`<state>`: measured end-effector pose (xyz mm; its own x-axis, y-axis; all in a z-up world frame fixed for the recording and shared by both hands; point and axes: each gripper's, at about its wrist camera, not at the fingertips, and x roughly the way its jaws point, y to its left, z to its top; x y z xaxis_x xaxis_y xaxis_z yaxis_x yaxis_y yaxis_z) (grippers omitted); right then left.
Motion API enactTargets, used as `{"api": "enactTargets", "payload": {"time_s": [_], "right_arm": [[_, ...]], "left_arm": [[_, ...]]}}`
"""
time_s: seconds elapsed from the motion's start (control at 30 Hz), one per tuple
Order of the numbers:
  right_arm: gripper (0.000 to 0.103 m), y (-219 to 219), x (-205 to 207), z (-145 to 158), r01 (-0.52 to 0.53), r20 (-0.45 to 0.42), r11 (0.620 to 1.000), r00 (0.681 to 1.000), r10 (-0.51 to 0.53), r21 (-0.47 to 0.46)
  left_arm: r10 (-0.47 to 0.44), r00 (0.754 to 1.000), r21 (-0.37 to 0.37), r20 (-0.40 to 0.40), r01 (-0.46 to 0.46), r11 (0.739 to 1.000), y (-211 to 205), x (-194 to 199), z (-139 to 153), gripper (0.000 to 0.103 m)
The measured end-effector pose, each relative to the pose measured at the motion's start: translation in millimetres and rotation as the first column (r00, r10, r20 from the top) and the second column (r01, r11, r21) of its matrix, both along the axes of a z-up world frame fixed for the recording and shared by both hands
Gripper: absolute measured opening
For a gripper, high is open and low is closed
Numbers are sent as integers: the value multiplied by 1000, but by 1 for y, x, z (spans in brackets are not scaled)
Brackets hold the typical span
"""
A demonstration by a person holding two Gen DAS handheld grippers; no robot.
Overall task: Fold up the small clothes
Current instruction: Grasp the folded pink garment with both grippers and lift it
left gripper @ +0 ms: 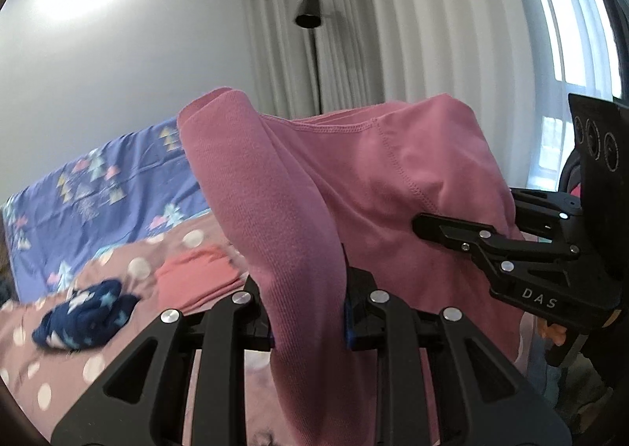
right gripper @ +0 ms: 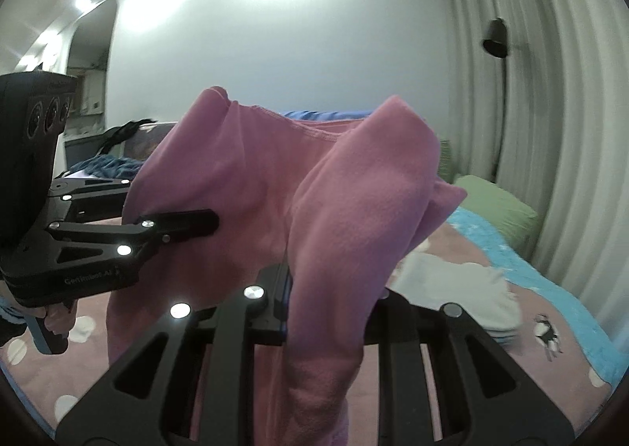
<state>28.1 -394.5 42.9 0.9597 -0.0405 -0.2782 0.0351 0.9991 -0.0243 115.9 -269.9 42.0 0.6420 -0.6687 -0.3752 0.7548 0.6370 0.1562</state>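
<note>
The left tongs (left gripper: 308,300) are clenched on a fold of the pink garment (left gripper: 354,178), the cloth pinched between the pads and rising toward twelve o'clock. The right tongs (right gripper: 326,288) likewise clamp another fold of the same garment, which hangs lifted between the two grips, clear of the bed (right gripper: 452,249). In the left wrist view the right tongs reach in from three o'clock; in the right wrist view the left tongs enter from nine o'clock. On the spotted bedcover lie a crumpled navy star-print piece (left gripper: 84,314) at eight o'clock, and beside it a flat coral-pink piece (left gripper: 200,275). A folded white stack (right gripper: 460,290) sits at four o'clock in the right view, near a green pillow (right gripper: 495,206).
</note>
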Motion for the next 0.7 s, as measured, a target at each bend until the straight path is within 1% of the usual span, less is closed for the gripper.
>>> {"api": "enactTargets", "payload": {"time_s": [0.13, 0.23, 0.3, 0.37, 0.43, 0.5, 0.6, 0.7], "right_arm": [[19, -39, 6, 1, 73, 6, 997, 997, -73, 4], [19, -72, 10, 5, 130, 16, 992, 991, -130, -1], [19, -93, 20, 8, 175, 25, 984, 984, -174, -26], [19, -113, 33, 9, 217, 26, 975, 976, -216, -39], [19, -128, 46, 9, 242, 12, 969, 970, -242, -42], [19, -147, 62, 9, 258, -11, 966, 966, -258, -33], [19, -179, 86, 9, 272, -40, 962, 962, -271, 7], [19, -193, 98, 13, 298, -34, 955, 954, -297, 8]], "left_arm": [[-48, 999, 26, 15, 48, 999, -50, 11, 4, 24], [-78, 997, 29, 17, 77, 997, -85, 22, 7, 24], [-88, 996, 40, 14, 88, 995, -108, 31, 8, 24], [-103, 994, 60, 35, 101, 993, -133, 40, 10, 24], [-104, 994, 77, 39, 101, 992, -150, 43, 11, 24], [-103, 994, 93, 34, 99, 991, -172, 59, 11, 24], [-97, 995, 104, 25, 94, 990, -196, 80, 11, 24], [-107, 993, 123, 50, 100, 987, -214, 90, 13, 24]]}}
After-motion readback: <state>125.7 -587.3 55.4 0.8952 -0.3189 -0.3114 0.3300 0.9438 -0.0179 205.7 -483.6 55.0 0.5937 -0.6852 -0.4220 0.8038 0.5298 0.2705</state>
